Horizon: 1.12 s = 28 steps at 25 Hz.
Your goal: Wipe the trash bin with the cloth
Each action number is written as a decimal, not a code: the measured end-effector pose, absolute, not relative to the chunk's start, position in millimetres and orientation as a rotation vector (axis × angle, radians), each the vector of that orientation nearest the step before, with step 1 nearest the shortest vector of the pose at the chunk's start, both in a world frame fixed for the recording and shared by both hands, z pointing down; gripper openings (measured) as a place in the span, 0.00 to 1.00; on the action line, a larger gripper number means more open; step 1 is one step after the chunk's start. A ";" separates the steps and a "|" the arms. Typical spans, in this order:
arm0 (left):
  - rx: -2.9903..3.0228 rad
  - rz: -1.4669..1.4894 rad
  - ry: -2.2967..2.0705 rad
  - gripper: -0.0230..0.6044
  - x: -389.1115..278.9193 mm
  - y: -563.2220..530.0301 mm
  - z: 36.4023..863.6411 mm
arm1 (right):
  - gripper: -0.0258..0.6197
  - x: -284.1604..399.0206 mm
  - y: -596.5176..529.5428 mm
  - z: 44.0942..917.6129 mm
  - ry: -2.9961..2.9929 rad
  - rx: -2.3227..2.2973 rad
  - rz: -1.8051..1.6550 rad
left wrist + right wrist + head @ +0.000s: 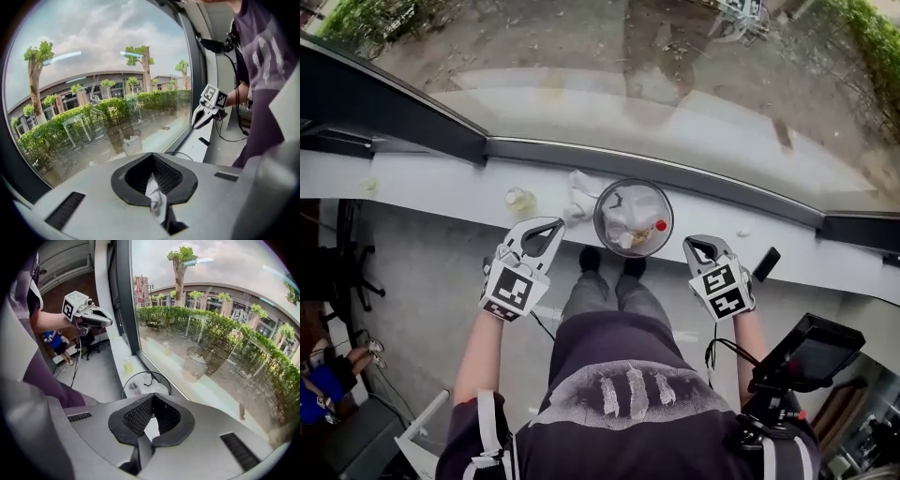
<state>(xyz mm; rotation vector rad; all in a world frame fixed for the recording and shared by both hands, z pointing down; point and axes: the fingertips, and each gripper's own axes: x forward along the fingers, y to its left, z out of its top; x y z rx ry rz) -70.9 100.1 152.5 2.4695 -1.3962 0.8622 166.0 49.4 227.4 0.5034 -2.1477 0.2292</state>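
Your left gripper and right gripper are both keeping their jaws closed on nothing, hovering either side of your legs. Your head view is showing the trash bin at the window ledge, with the white cloth lying just beside its left rim. Only the right gripper view is also catching the bin, below its jaws; the left gripper view is facing the window glass and the other gripper.

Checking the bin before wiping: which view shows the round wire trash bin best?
The head view: the round wire trash bin with its white liner is seen whole from above. The right gripper view shows its rim partly behind the jaws; the left gripper view doesn't show it.
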 end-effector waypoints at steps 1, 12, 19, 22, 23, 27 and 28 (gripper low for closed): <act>2.455 0.912 -1.368 0.01 -74.7 95.2 172.4 | 0.04 168.7 40.1 237.2 -2.122 0.514 0.230; 2.299 1.278 -0.758 0.76 -81.1 60.3 407.5 | 0.04 163.5 -17.7 335.7 -1.902 0.668 0.243; 2.212 1.605 -0.445 0.90 -91.3 68.3 560.1 | 0.04 157.0 -42.1 367.8 -1.945 0.812 0.388; 2.167 1.687 -0.410 0.90 -100.3 60.8 600.9 | 0.04 155.9 -47.6 380.9 -1.904 0.805 0.298; 2.155 1.682 -0.410 0.90 -98.4 58.4 608.9 | 0.04 156.1 -48.0 384.0 -1.896 0.799 0.284; 2.092 1.622 -0.483 0.89 -90.3 46.0 636.8 | 0.04 166.0 -55.1 401.8 -1.873 0.780 0.280; 2.075 1.604 -0.504 0.89 -88.3 45.0 643.2 | 0.04 170.0 -56.9 404.3 -1.863 0.776 0.274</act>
